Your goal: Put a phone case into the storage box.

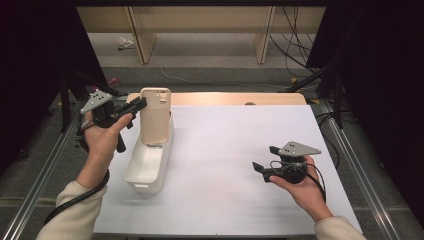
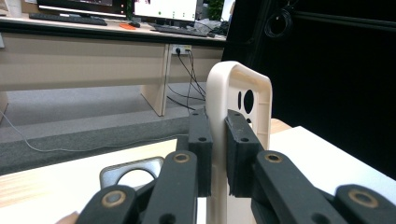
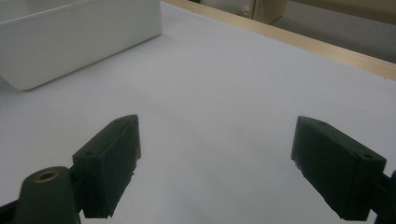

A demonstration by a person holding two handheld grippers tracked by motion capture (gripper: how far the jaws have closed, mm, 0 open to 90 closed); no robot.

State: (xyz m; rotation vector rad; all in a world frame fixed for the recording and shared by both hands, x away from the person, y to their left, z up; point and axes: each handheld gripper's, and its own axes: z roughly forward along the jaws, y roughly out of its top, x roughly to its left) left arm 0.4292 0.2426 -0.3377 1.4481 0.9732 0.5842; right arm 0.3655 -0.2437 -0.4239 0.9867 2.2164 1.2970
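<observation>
The cream plastic phone case (image 1: pixel 155 116) stands upright over the far end of the white rectangular plastic bin (image 1: pixel 148 162), its edge clamped between the left gripper (image 2: pixel 218 140) jaws. The right gripper (image 3: pixel 215 163), jaws spread and holding nothing, hovers above the white table sheet (image 1: pixel 225 150), well apart.

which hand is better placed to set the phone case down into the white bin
Left. The left gripper already has its jaws shut on the edge of the phone case, held upright over the white bin. The right gripper sits open, far off across the table.
</observation>
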